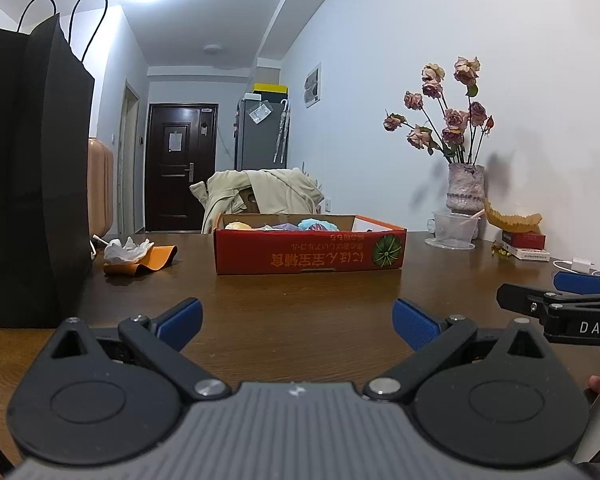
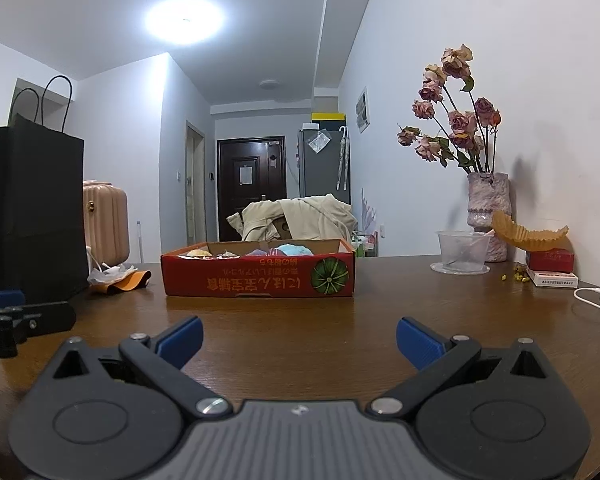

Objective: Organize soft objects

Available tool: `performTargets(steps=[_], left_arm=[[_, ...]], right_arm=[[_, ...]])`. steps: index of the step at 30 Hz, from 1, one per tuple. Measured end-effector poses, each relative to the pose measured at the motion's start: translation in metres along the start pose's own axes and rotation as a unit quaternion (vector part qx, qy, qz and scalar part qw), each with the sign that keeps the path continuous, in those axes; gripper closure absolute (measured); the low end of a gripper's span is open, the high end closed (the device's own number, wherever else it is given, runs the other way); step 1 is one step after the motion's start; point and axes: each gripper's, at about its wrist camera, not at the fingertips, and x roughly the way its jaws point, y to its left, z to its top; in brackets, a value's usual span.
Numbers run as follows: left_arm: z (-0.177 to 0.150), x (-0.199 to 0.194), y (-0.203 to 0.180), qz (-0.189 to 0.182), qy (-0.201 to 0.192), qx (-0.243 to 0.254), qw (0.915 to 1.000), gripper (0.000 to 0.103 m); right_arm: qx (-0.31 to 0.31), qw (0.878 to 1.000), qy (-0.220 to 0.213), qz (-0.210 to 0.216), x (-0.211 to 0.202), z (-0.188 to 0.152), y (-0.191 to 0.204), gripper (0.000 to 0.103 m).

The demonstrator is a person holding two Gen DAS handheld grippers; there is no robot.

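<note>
Soft objects [image 1: 296,225] sit in the red box [image 1: 308,252] (well beyond both grippers' released, empty jaws)

One red cardboard box [image 1: 308,251] on the dark wooden table [image 1: 300,312], holding at least three soft pastel lumps [image 1: 318,225]; one tall black paper bag [image 1: 28,184]; one pale vase of dried roses [image 1: 465,188]; one clear plastic cup [image 1: 454,229]; two blue-padded tools, left [image 1: 298,322] and right [image 2: 299,340]
</note>
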Motion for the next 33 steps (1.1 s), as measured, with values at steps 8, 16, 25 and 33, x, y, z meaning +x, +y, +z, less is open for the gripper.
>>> performTargets(steps=[8,16,25,33], left_arm=[[0.0003,-0.0002,-0.0011,-0.003,-0.002,0.002,1.0,0.0],[0.0009,0.0003,-0.0022,-0.003,-0.004,0.006,1.0,0.0],[0.0004,0.0011,0.0016,-0.007,-0.003,0.006,1.0,0.0],[0.0,-0.0008,0.0021,-0.006,-0.008,0.009,0.9999,0.0]], right_arm=[[0.001,1.0,0.0,-0.002,-0.0012,-0.0002,0.0007,0.0],[-0.001,1.0,0.001,-0.002,-0.0012,-0.0017,0.0018,0.0],[-0.001,1.0,0.001,-0.003,-0.0011,-0.0016,0.0016,0.0],[0.0,1.0,0.0,-0.004,-0.0017,-0.0015,0.0007,0.0]])
